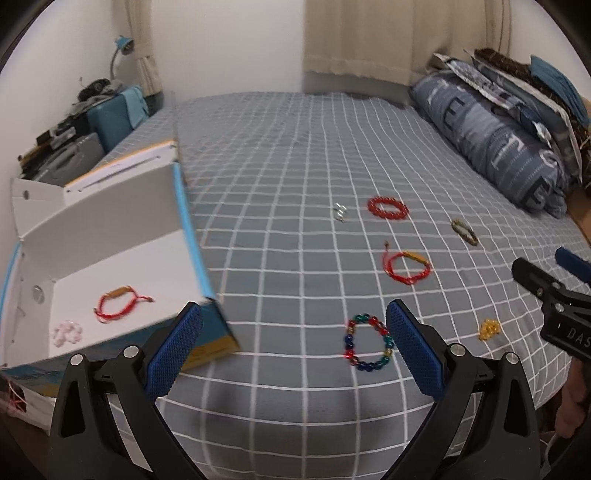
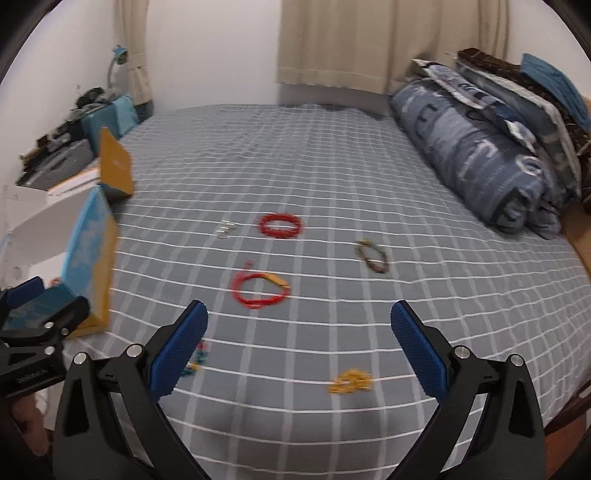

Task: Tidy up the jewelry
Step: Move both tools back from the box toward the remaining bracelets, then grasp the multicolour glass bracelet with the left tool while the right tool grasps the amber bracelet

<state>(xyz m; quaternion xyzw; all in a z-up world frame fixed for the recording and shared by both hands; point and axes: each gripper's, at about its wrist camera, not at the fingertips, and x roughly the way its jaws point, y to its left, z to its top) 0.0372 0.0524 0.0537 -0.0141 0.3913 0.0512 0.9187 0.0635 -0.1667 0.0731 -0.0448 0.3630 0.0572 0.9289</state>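
Tools both spread wide, nothing between the pads. Left tool (image 1: 294, 336) hangs over the near edge of the bed (image 1: 280, 155), its right pad just overlapping the multicolour bead bracelet (image 1: 367, 341) in that view; cannot tell whether they touch. Right tool (image 2: 299, 338) hovers over the gridded grey sheet, with the yellow bead bracelet (image 2: 351, 382) lying on the sheet between its fingers.

Next row out: red cord bracelet with a gold bar (image 1: 408, 266) flat on the sheet, roughly mid-bed. Dark olive-brown bead bracelet (image 1: 464, 232) sits to its right, well apart. Behind those, red bead bracelet (image 1: 388, 208), and just left of it a small cluster of silver pieces (image 1: 340, 213), too small to identify.

Open cardboard box (image 1: 110, 254) sits on the left side of the bed, white inside, blue and yellow outside, lid flap up. Inside it on the floor: a second red cord bracelet (image 1: 117, 304) and a pale pink bead bracelet (image 1: 67, 332) near the front-left corner, the two apart from each other.

Far side: rolled blue patterned duvet (image 1: 491, 144) and stacked pillows along the right edge, beige curtains (image 1: 369, 33) behind, teal case (image 1: 114, 118) and a blue desk lamp (image 1: 123, 46) in the back-left corner. Right wrist view is motion-blurred.
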